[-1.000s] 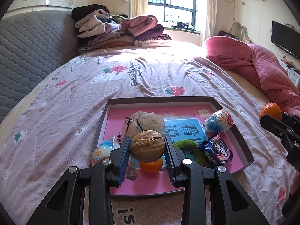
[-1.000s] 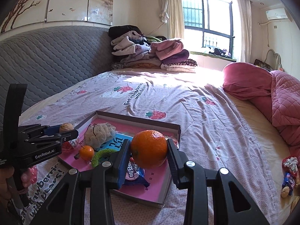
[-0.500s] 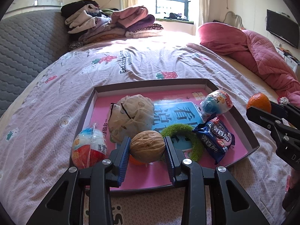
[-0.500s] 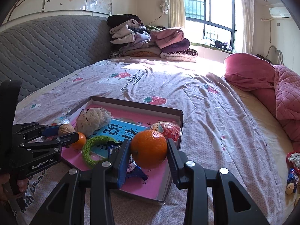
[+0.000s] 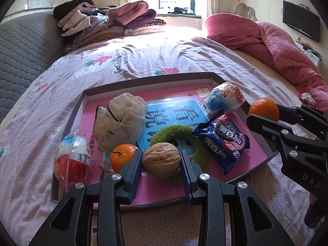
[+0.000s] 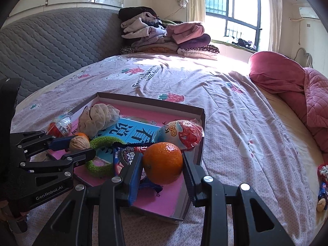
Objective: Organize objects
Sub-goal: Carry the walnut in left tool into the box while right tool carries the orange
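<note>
Lowering both loads into the tray on the bed. Left hand-held gripper clamping a walnut just above the green ring; right hand-held gripper pinching an orange over the near corner. Aiming for bare pink floor, releasing only once resting, avoiding the biscuit packet. Sitting lower and closer to the tray than a second ago.

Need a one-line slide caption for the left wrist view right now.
Left gripper holds a walnut above the pink tray of snacks; right gripper brings an orange.
</note>
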Demonstrator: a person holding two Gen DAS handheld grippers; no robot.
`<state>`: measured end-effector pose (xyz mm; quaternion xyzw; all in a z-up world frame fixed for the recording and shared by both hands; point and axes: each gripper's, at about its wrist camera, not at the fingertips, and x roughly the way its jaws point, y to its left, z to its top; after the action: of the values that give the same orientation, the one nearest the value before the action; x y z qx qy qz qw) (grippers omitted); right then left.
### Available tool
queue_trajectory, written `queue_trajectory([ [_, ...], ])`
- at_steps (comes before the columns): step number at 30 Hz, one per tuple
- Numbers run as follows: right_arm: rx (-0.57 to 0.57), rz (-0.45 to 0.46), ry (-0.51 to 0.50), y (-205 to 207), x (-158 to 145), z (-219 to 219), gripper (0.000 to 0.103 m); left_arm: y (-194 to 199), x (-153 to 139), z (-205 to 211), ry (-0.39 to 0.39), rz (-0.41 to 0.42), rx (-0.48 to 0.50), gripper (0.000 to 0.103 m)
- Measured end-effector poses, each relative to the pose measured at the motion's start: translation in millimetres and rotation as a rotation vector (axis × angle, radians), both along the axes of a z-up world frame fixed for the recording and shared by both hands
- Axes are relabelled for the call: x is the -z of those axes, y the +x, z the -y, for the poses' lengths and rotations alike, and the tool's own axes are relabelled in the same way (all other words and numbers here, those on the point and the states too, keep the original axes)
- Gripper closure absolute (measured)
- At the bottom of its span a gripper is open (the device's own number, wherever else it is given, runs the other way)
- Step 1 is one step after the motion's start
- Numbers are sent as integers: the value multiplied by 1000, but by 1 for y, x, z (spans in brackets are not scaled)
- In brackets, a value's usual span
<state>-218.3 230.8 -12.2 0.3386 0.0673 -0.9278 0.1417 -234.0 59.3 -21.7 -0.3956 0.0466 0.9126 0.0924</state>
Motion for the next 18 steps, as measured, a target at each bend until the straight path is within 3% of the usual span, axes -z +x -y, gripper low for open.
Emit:
queue_trajectory([
  [18,-4,96,-15,-6,17,-2,64,2,8,-2,-8,19,24,67],
])
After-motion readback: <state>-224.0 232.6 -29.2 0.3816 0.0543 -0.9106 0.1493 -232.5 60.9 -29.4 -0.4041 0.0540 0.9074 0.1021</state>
